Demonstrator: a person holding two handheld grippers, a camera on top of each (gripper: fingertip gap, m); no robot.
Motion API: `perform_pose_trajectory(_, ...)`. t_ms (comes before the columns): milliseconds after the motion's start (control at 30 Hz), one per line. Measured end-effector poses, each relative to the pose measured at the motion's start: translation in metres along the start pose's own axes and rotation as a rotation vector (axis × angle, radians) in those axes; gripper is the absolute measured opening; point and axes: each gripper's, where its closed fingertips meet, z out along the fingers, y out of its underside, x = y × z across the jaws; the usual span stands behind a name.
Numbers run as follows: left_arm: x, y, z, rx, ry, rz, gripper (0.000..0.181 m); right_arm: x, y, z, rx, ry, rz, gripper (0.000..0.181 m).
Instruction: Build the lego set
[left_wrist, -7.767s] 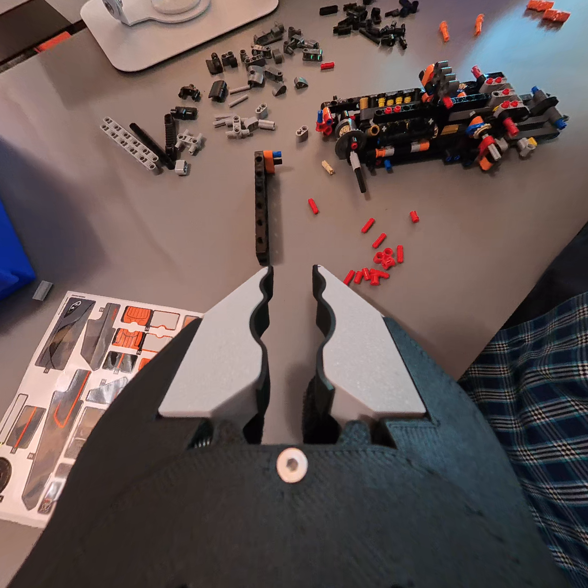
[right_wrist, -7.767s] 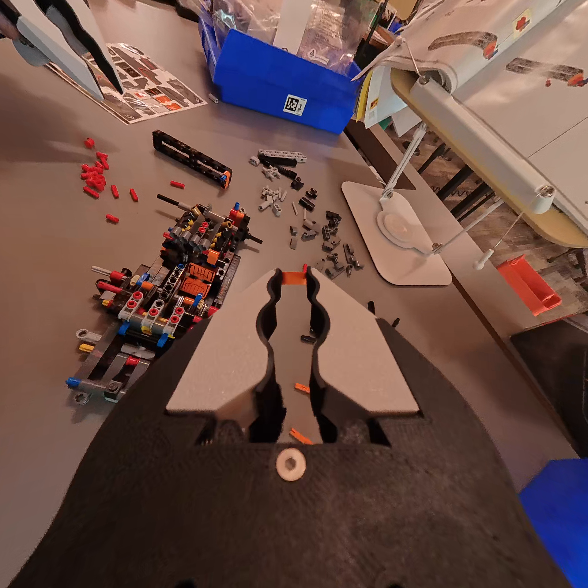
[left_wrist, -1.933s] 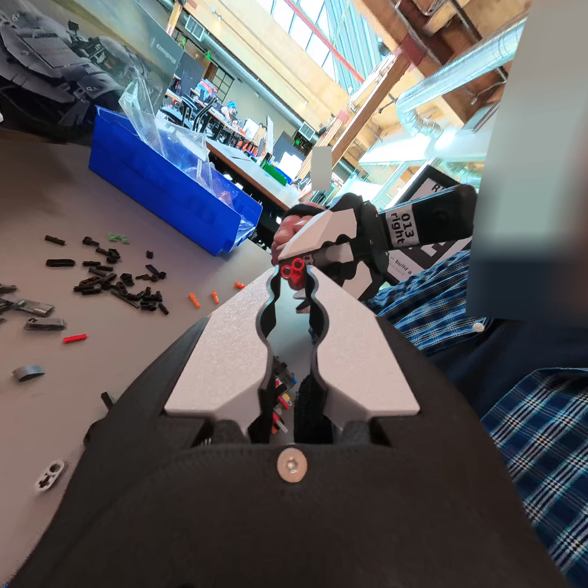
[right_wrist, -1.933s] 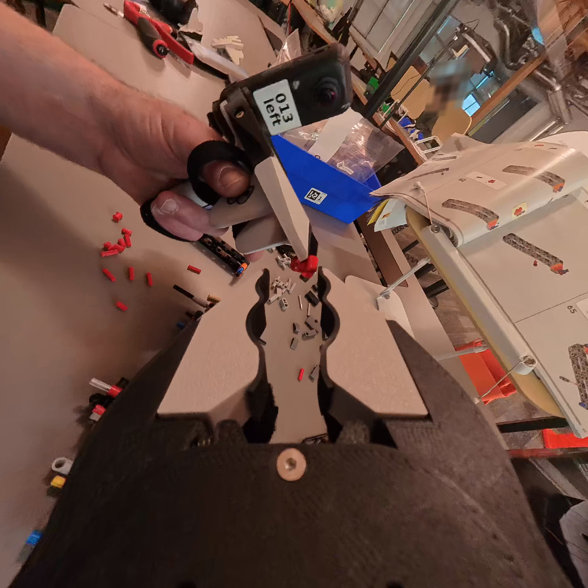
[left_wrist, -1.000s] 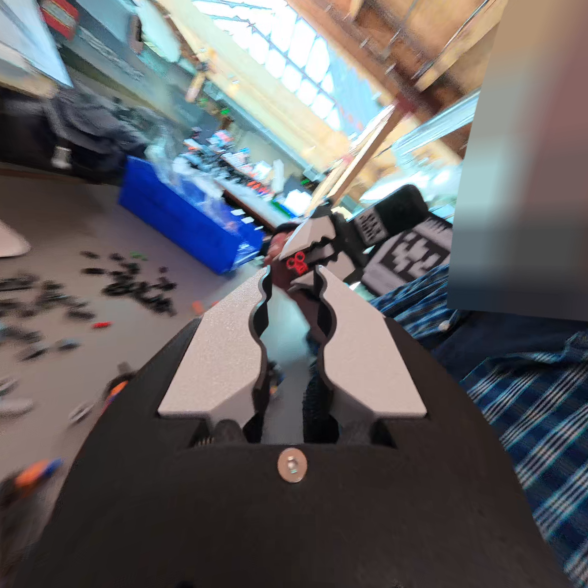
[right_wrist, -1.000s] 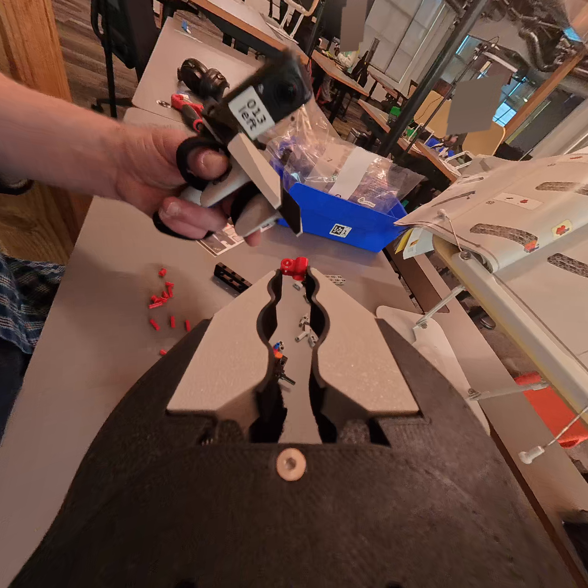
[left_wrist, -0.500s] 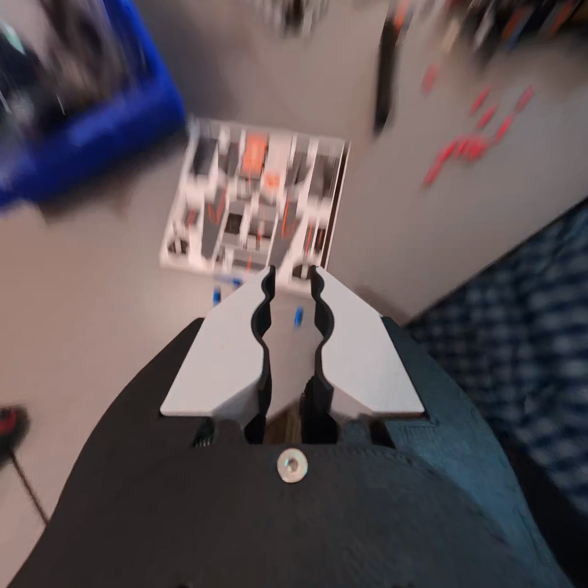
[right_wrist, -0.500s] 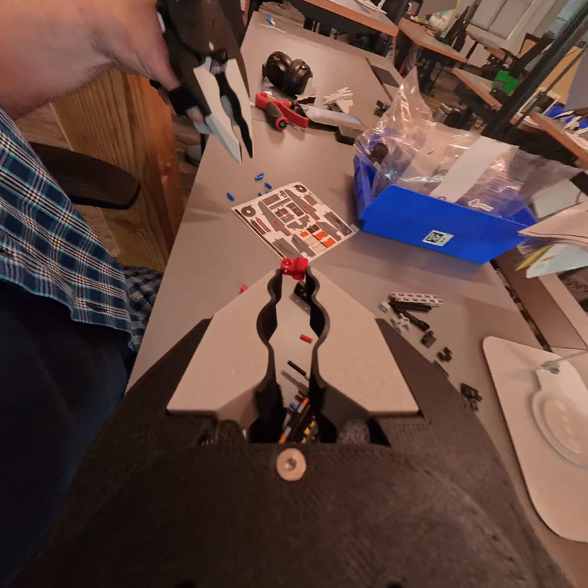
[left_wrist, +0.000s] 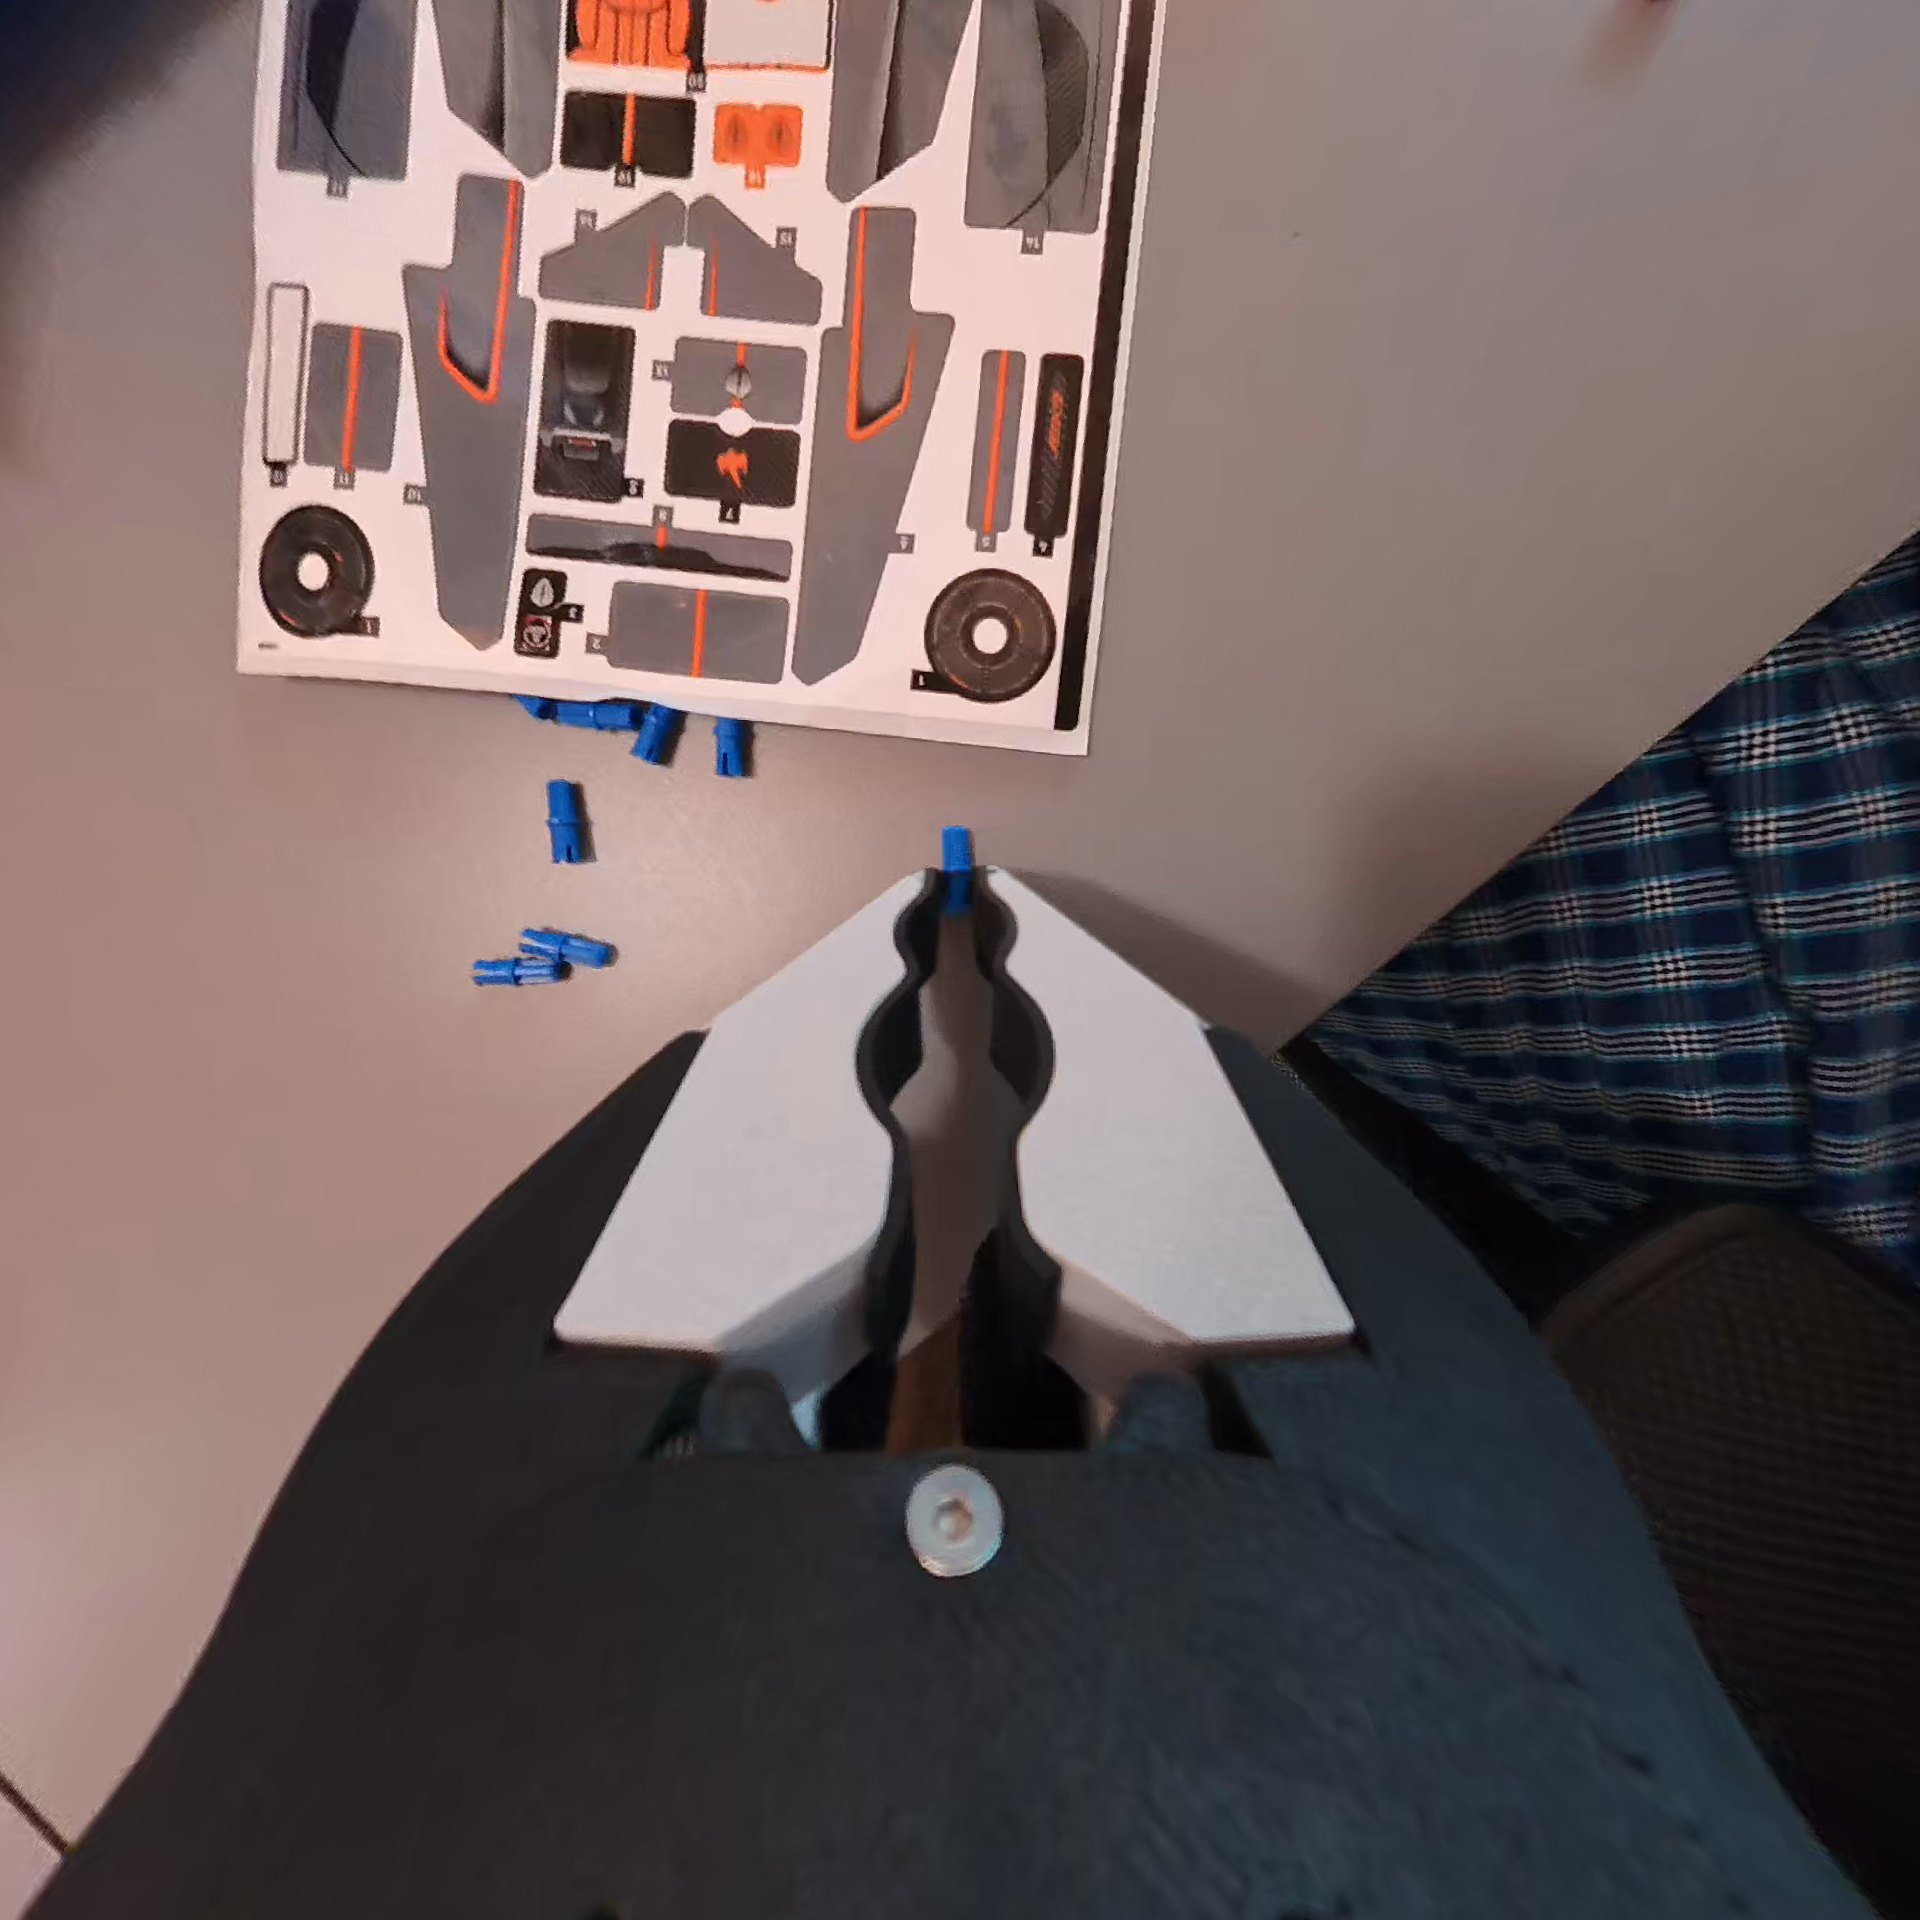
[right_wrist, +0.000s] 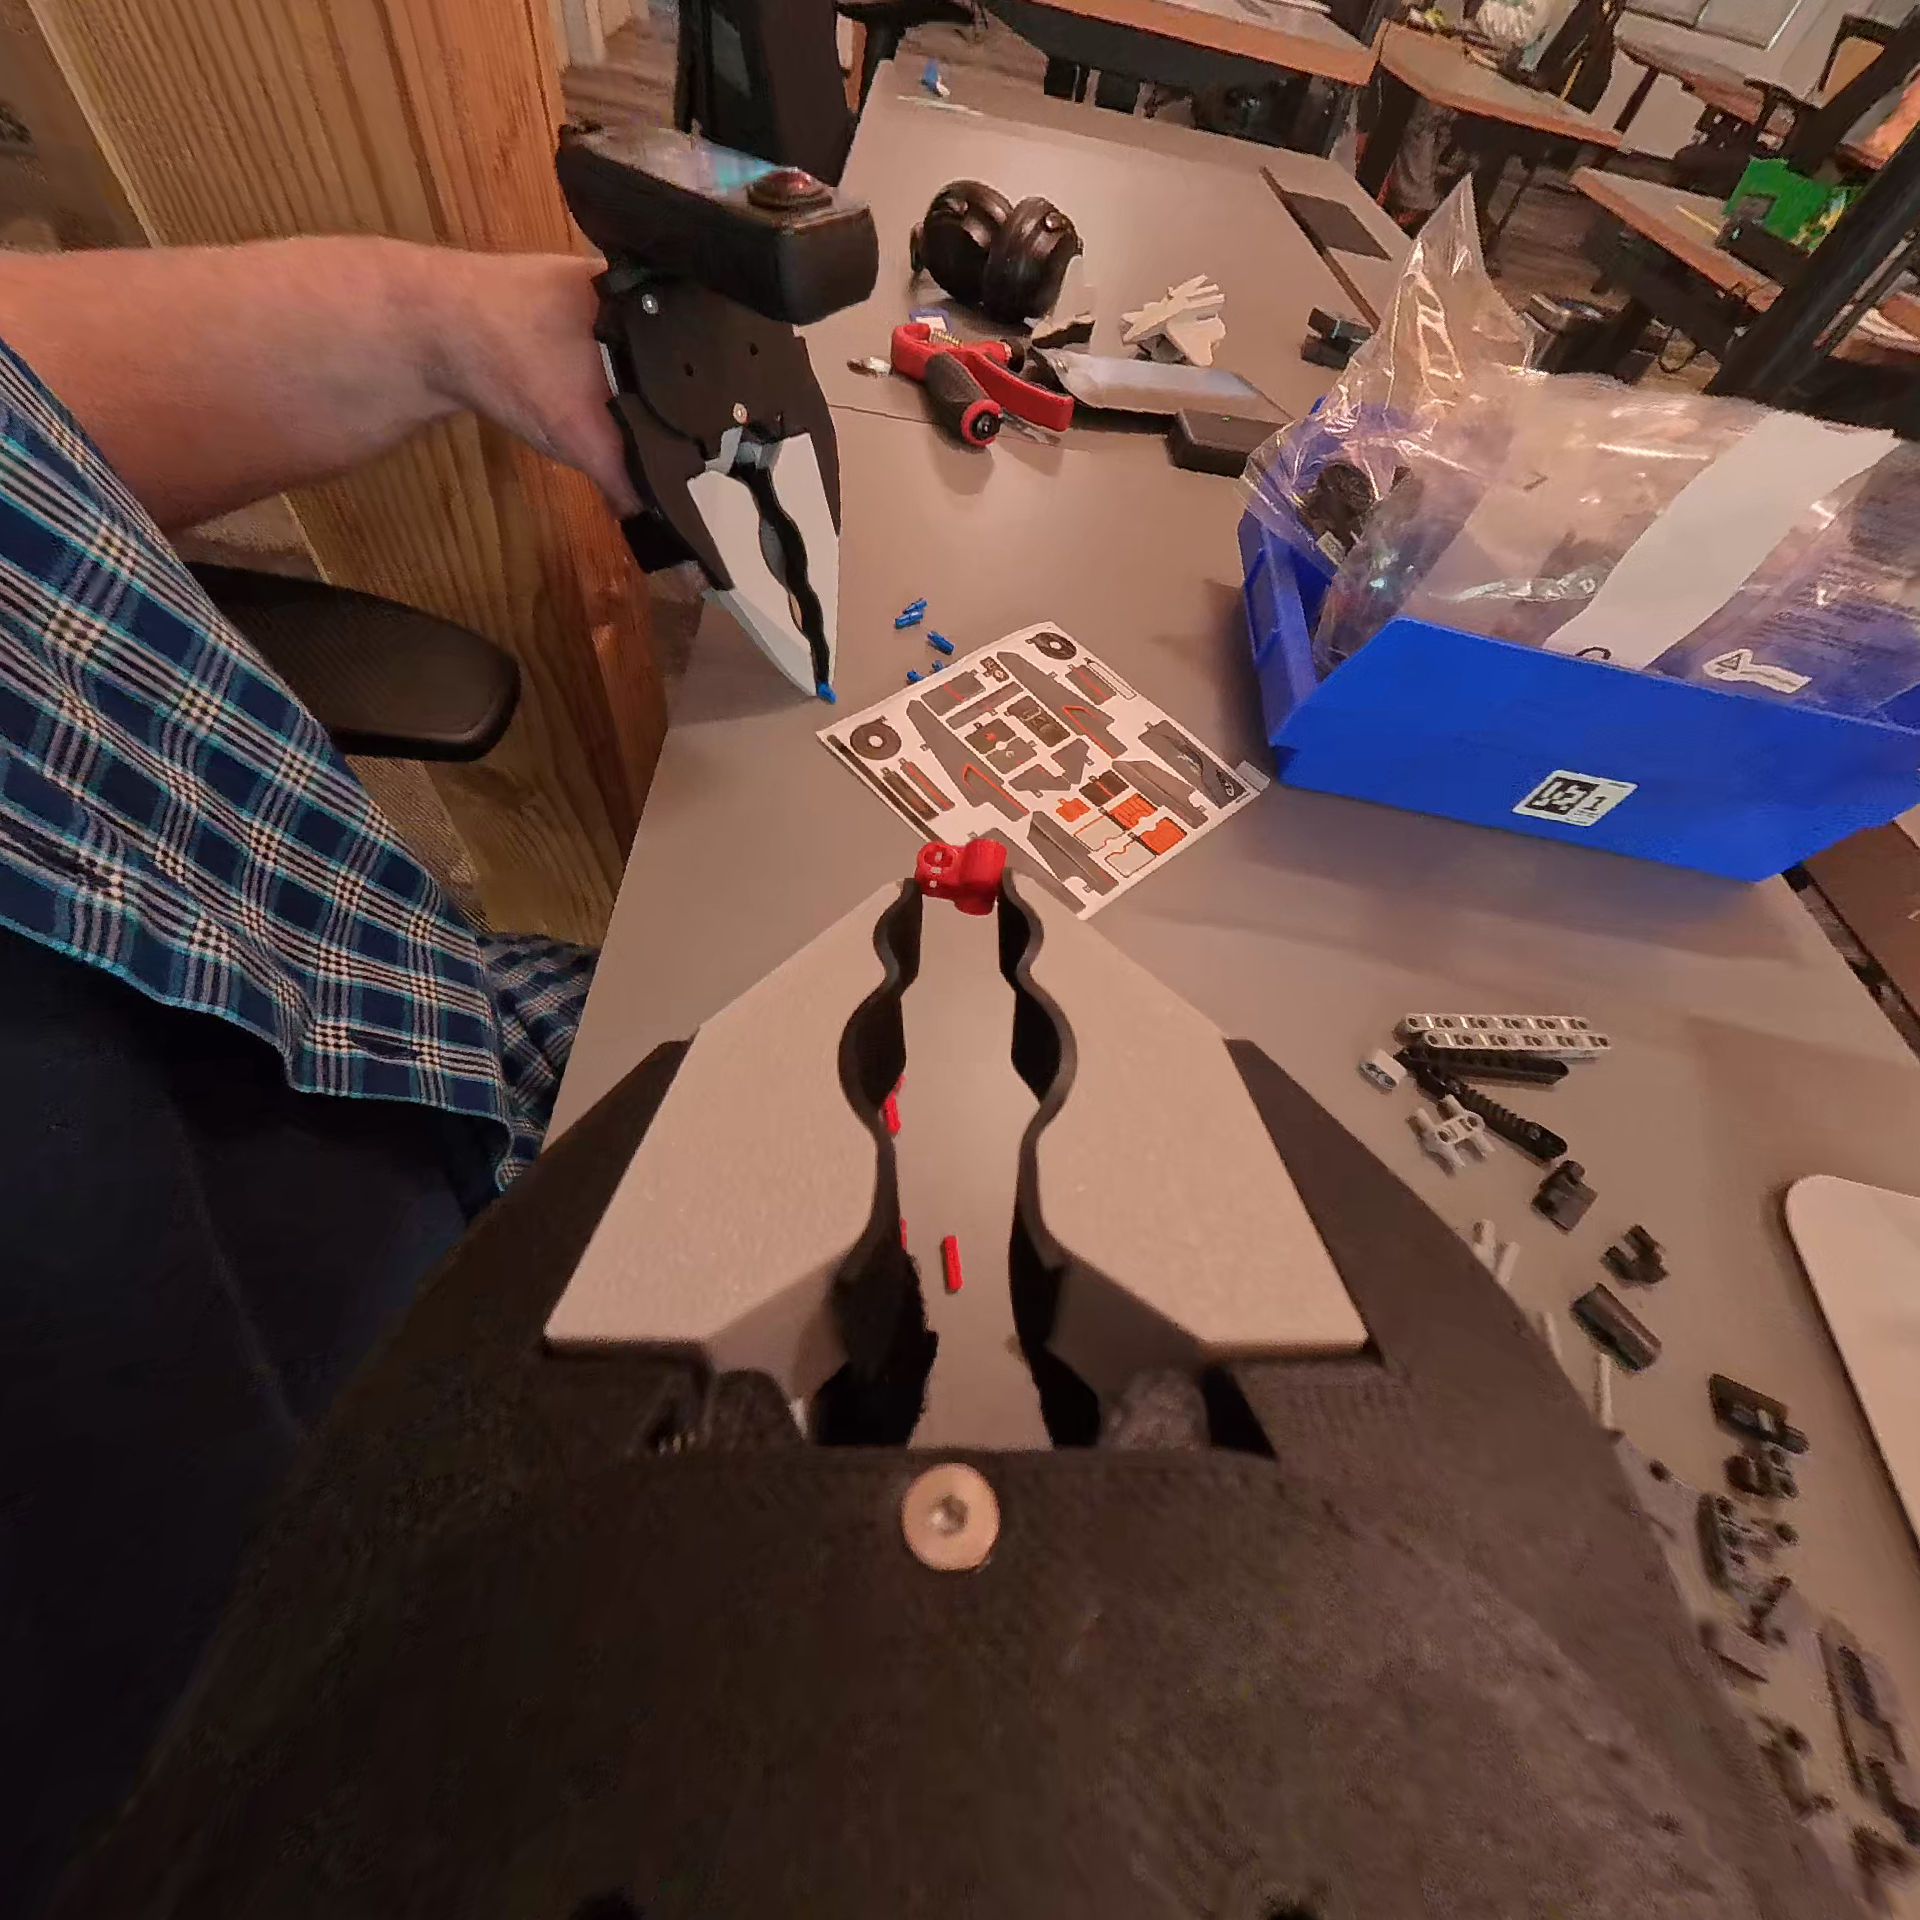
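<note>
My left gripper (left_wrist: 958, 883) is shut on a small blue pin (left_wrist: 955, 858) just above the grey table, near its front edge. Several more blue pins (left_wrist: 566, 821) lie to its left, below the sticker sheet (left_wrist: 686, 343). My right gripper (right_wrist: 958, 894) is shut on a small red connector piece (right_wrist: 958, 871) and holds it up over the table. In the right wrist view the left gripper (right_wrist: 821, 681) points down with the blue pin (right_wrist: 826, 690) at its tips, beside the sticker sheet (right_wrist: 1039, 758).
A blue bin (right_wrist: 1579, 727) with plastic bags stands at the right. Grey and black loose parts (right_wrist: 1496, 1081) lie at the right, red pins (right_wrist: 951, 1262) under my right gripper. Red-handled pliers (right_wrist: 977, 379) and black headphones (right_wrist: 997, 244) lie farther back. A plaid sleeve (left_wrist: 1662, 935) borders the table edge. My right fingertips sit around 30 centimetres from my left ones.
The left gripper handed the red connector to the right one, then swung down to the blue pins by the sticker sheet and closed on one. The right gripper turned left with the connector.
</note>
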Motion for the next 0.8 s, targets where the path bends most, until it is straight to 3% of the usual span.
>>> perform_pose_trajectory(367,-0.005,-0.012,-0.011,0.120,-0.046,0.022,0.004,0.009,-0.017,-0.016,0.288,-0.152,0.239,0.011)
perform_pose_trajectory(800,0.006,-0.062,-0.032,0.304,-0.015,0.036,0.004,0.022,-0.006,-0.024,0.189,-0.009,0.155,0.011)
